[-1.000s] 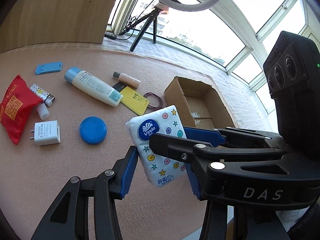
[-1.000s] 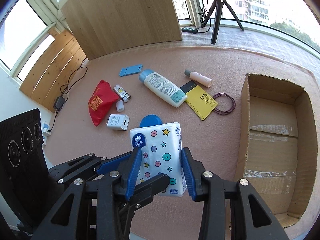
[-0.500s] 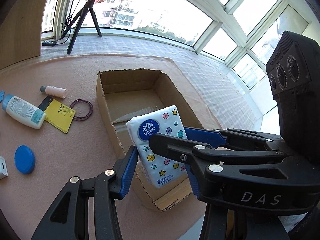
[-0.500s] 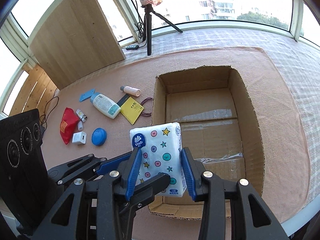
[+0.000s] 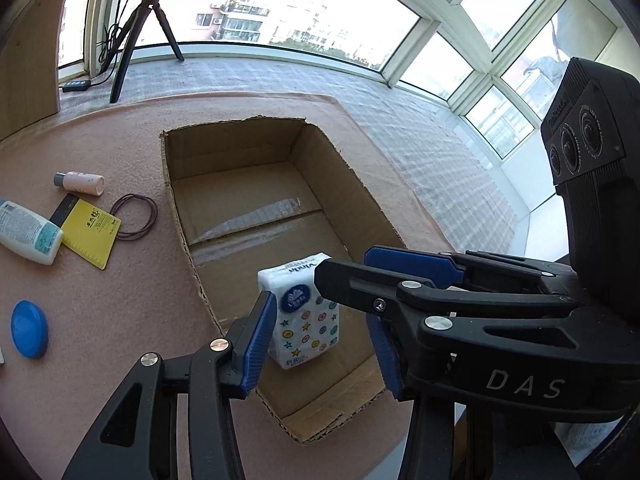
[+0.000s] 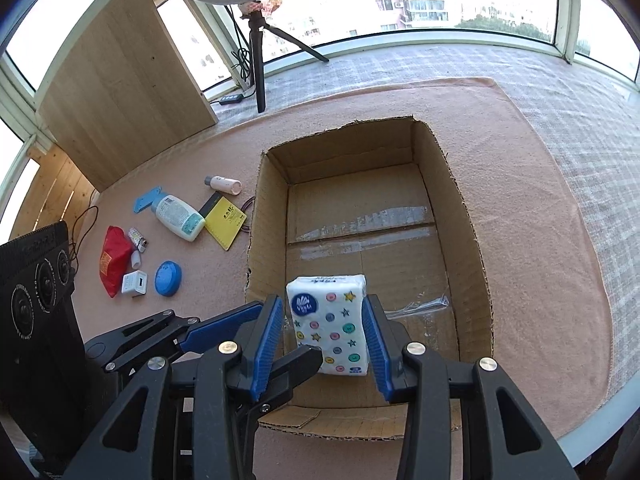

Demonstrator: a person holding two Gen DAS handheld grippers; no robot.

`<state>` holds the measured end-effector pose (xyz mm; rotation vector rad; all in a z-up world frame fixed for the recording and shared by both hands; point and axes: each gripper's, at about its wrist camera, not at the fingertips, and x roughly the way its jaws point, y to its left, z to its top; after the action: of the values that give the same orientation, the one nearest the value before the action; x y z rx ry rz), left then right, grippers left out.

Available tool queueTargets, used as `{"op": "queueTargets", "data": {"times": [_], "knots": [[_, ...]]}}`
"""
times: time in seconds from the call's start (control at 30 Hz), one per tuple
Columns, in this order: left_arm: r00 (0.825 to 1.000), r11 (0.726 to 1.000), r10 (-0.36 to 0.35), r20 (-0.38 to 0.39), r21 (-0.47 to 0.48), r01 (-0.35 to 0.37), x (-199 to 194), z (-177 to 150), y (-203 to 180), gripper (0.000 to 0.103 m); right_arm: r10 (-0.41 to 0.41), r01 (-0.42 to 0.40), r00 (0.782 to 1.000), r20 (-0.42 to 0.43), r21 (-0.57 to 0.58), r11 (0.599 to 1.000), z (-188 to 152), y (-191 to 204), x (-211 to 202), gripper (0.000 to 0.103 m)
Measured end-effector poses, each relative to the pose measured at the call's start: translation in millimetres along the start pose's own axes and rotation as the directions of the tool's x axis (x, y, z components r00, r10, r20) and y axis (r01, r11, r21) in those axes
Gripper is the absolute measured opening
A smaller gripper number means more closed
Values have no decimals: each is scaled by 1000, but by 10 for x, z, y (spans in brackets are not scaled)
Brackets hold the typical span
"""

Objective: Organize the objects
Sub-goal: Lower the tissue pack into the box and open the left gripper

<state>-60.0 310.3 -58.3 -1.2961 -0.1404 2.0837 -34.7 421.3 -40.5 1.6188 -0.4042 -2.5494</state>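
Both grippers hover over the near end of the cardboard box (image 6: 472, 240), their jaws spread and gripping nothing. Between the blue pads of the right gripper (image 6: 326, 344) the tissue pack (image 6: 330, 324) shows with a clear gap on either side; it appears to sit on the box floor near the front wall, though actual contact with the floor cannot be confirmed. Its long axis runs straight ahead of that gripper, the end with the round blue logo pointing away toward the far box wall, its printed face with dots and stars turned upward. From the left gripper (image 5: 320, 336) the same pack (image 5: 306, 320) lies just ahead between the fingers, free of both pads, tilted slightly to the right. Off to the left of both tools, outside the box on the pink mat (image 6: 540, 208), lie a white lotion bottle (image 6: 178, 216), a yellow card (image 6: 226, 218), a blue lid (image 6: 168, 278), a white charger (image 6: 135, 283) and a red pouch (image 6: 114, 258).
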Motion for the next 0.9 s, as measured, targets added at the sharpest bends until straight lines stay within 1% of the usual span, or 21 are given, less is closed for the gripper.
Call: {"op": "queueTargets", "data": {"times": [0.1,0.23,0.43,0.67,0.9], "knots": [[1000,1000,18,10,4,-18,-66,-21,50,50,-3,3,1000,1,4,1000,4,4,-5,38],[999,999,28,18,-23,-28,-167,-34,186,50,-2,2,1000,5,10,1000,-2,28,-18,38],[997,996,63,41,-58,-61,-411,-101,416,50,-2,2,1000,20,-7,1000,-26,191,-56,39],[990,983,128,59,-140,-119,-723,-173,896,50,23,-22,1000,22,-36,999,-74,475,-50,42],[975,953,214,58,-234,-195,-1014,-262,1518,50,57,-57,998,-1,-48,997,-165,754,41,42]]}}
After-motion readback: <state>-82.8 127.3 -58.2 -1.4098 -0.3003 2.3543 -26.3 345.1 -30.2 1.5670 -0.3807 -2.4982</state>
